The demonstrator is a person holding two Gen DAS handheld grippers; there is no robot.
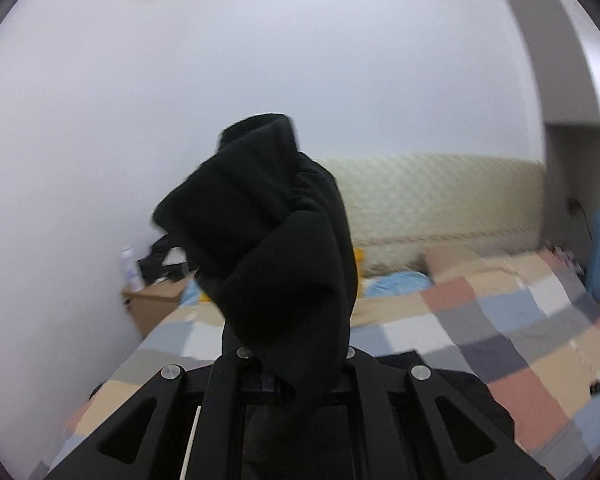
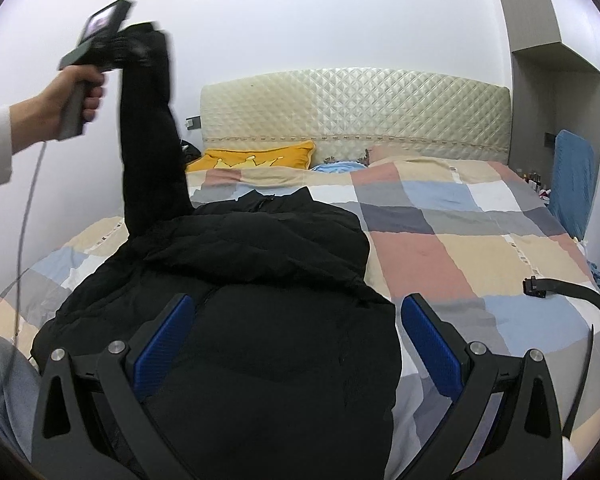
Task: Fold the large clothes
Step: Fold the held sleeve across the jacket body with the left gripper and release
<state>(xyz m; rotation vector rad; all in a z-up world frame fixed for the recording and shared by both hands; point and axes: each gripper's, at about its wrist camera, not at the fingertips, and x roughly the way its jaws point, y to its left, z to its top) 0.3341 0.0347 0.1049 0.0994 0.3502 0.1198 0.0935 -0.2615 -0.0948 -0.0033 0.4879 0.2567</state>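
One black padded jacket (image 2: 260, 264) lay spread on the bed (image 2: 460, 240), its collar toward the quilted headboard (image 2: 356, 108) and its body across the checked quilt (image 2: 440, 216). One sleeve (image 2: 148, 140) stood lifted clear of the bed, rising from the jacket's left shoulder to the left tool (image 2: 140, 46), which was pinched shut on the cuff. In the left wrist view that cuff (image 1: 268, 232) bunched up between the closed fingers and hid most of them. A hand (image 2: 66, 100) gripped the left tool's handle, a grey cable hanging down from it.

The right tool (image 2: 296, 340) hovered low over the jacket's lower body with its fingers spread wide, two blue pads (image 2: 164, 344) showing, nothing between them but the cloth beneath.

On the bed near the headboard lay one yellow pillow (image 2: 256, 158), and one black strap (image 2: 572, 296) with a buckle rested on the quilt at the right. No containers could be made out; a bedside cabinet (image 1: 152, 304) carried one pale bottle (image 1: 132, 268).
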